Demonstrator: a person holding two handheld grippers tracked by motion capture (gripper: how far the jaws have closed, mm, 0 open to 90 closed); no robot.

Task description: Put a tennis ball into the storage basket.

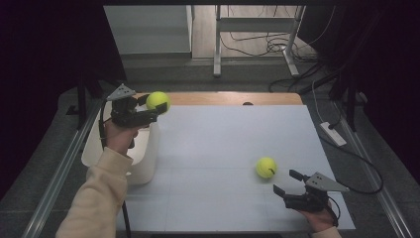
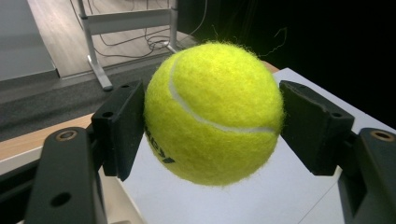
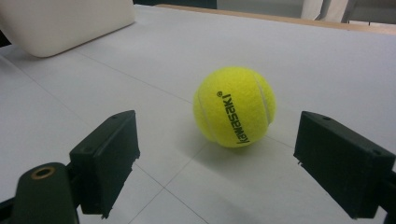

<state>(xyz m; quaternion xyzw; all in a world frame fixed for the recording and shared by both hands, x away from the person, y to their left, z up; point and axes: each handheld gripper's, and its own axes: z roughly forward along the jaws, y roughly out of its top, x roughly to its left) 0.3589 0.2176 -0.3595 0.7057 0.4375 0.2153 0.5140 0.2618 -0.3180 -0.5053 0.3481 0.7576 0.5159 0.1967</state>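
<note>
High view: my left gripper (image 1: 157, 110) clamps one tennis ball (image 1: 158, 101) above the white bin (image 1: 144, 163) at the tabletop's (image 1: 223, 144) left edge. My right gripper (image 1: 288, 181), jaws apart, faces the second ball (image 1: 266, 167) directly ahead, near the right front corner.

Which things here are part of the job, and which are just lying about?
Part of the job:
- ball in the left tool
- ball on the table
- white bin
- left tool, shut on its ball
- right tool, open

Just lying about:
- power strip
- metal stand
</note>
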